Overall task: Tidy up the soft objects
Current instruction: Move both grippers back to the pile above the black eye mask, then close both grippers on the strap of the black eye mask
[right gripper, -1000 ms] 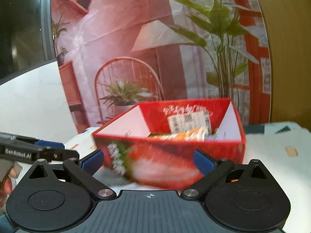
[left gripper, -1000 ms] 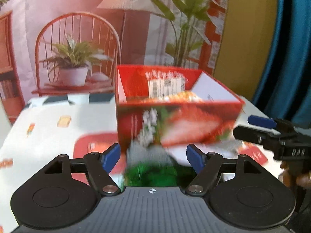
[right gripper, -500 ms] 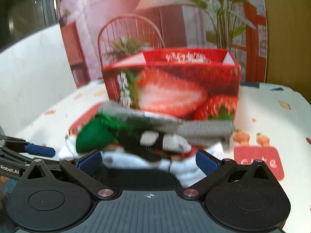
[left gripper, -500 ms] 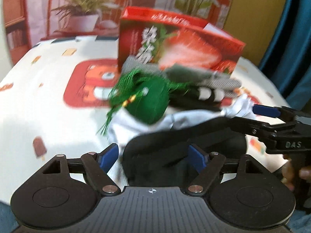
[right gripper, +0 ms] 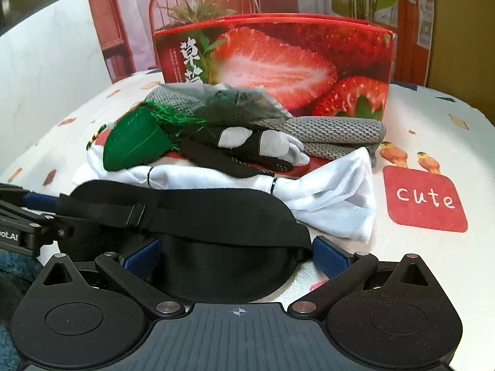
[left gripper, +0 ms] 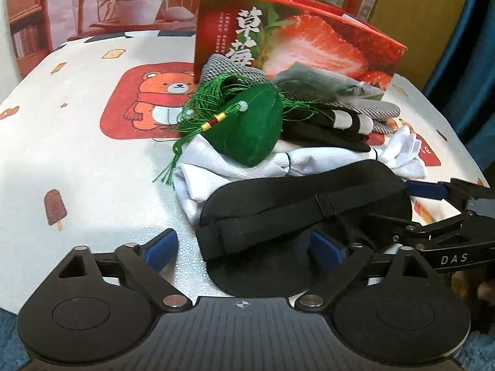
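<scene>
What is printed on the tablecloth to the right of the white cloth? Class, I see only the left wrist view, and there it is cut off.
Observer: A red patch with the word "cute" in white.
Operator: How do the right gripper's fingers stand?
Observer: The right gripper is open, with one of its fingers on each side of the black eye mask.
Operator: Is anything else printed near that patch?
Observer: Two small orange figures sit just above it, too small to name.
</scene>
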`<state>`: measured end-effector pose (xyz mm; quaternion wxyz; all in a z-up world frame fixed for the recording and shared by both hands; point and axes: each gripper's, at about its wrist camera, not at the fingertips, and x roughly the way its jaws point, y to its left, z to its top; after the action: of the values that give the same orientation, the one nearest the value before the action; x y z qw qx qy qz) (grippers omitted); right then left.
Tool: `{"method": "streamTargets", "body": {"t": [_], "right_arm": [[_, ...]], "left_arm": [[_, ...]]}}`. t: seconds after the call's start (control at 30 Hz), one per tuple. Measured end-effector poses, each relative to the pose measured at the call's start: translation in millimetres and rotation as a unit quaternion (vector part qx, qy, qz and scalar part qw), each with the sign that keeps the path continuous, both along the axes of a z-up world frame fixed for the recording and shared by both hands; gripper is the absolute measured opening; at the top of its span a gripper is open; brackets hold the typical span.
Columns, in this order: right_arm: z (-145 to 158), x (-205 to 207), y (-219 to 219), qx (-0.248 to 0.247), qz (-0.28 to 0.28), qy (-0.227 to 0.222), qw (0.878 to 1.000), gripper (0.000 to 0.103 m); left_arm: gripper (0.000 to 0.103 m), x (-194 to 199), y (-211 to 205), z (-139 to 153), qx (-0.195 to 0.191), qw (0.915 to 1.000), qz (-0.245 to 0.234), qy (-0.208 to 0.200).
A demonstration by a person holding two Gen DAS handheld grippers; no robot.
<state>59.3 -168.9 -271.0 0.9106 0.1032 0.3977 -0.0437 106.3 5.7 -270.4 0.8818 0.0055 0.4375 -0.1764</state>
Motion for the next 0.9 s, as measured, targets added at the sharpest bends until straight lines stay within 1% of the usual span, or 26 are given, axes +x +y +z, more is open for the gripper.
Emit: {"method": "streamTargets", "body": {"t": [0.1, 0.3, 0.37, 0.53, 0.6, 0.7, 0.77, 0.9], "right_arm": [[-1.0, 1.0, 1.0, -0.007, 0.003, 0.001, 1.000, 0.103], [-1.9, 1.6, 2.5, -0.016, 0.005, 0.002, 1.000, 0.103], [-2.0, 1.4, 1.7, -0.015, 0.005, 0.001, 1.000, 0.103], [-2.0, 0.9, 2.0, -0.016, 0.006, 0.000, 1.000, 0.103], [-2.1, 1.1, 2.1, -0.018, 0.006, 0.000, 1.000, 0.103], [-2.2, 1.0, 2.2, -0.018, 0.006, -0.001, 1.000, 0.103], [-2.3, 1.3, 3.4, -0.023, 0.007, 0.000, 1.000, 0.103], [-3.2, 1.2, 6.2, -0.034, 0.011, 0.000, 0.999, 0.103]], "left_arm": [[0.103, 0.8, -2.6, -3.2, -0.006, 1.0000, -0.006, 0.001], [0.103, 2.2, 6.0, -3.9, -0.039, 0.9992, 0.007, 0.006], [0.103, 2.3, 6.0, -3.9, -0.041, 0.9991, 0.008, 0.007], [0.103, 1.9, -3.2, -4.1, -0.010, 0.9999, -0.002, 0.003], [0.103, 1.7, -2.9, -4.3, -0.009, 1.0000, -0.003, 0.002], [0.103, 2.1, -0.1, -4.1, -0.017, 0.9999, -0.001, 0.003], [0.103, 1.9, -0.9, -4.7, -0.013, 0.9999, -0.003, 0.001], [0.103, 0.0, -8.9, -6.3, 0.019, 0.9996, -0.022, -0.007]]}}
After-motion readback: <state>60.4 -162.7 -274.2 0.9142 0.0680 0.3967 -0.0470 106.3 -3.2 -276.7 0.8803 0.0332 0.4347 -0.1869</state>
